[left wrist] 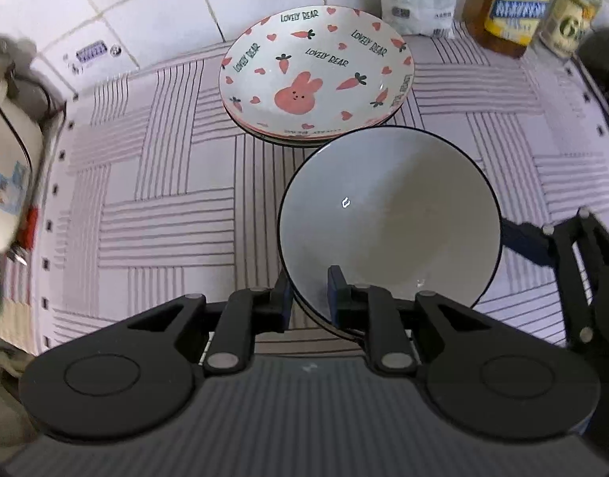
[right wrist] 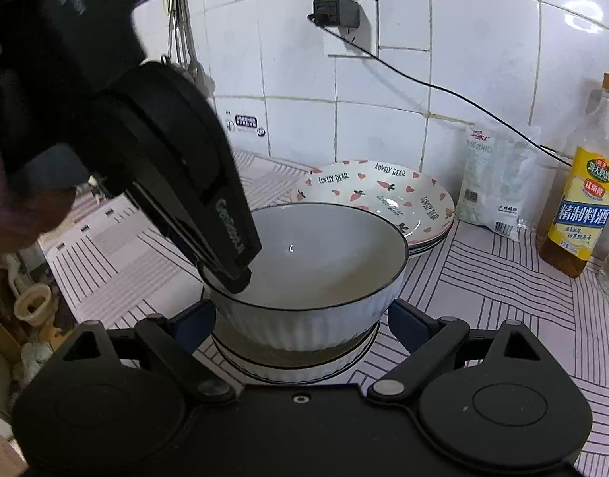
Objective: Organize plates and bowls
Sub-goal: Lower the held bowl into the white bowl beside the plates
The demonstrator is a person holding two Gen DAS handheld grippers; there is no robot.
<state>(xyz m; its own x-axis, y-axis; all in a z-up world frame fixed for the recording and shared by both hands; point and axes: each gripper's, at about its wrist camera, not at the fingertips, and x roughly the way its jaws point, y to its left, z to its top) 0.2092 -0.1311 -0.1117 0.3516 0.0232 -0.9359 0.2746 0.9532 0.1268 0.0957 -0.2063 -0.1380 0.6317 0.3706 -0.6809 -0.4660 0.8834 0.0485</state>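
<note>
The left gripper [left wrist: 309, 302] is clamped on the near rim of a white bowl [left wrist: 388, 218] with a thin dark edge, one finger outside the wall and the other inside the bowl. In the right wrist view the same gripper [right wrist: 225, 278] comes down steeply from the upper left and bites the bowl's [right wrist: 316, 262] left rim. That bowl has a ribbed outer wall and sits nested over a second ribbed bowl [right wrist: 296, 365], whose rim shows just beneath it; whether the upper one rests fully in the lower one or hangs slightly above it is hard to tell from these angles.

The right gripper [right wrist: 300, 318] has its jaws spread wide, its blue-padded fingers [right wrist: 404, 318] standing either side of the nested bowls, near the ribbed wall but apparently not pressing on it. From the left wrist view a part of it [left wrist: 575, 262] shows at the bowl's right edge.

Behind the bowls lies a short stack of plates [left wrist: 316, 75], the top one printed with a pink rabbit, carrots, hearts and the words "LOVELY BEAR". All of this stands on a counter covered with a striped mat [left wrist: 165, 198]. Against the tiled wall [right wrist: 423, 79] stand a white packet [right wrist: 495, 183] and a yellow-labelled bottle [right wrist: 582, 206] of amber liquid. A black plug adapter [right wrist: 336, 12] hangs on the wall, its cord trailing right.
</note>
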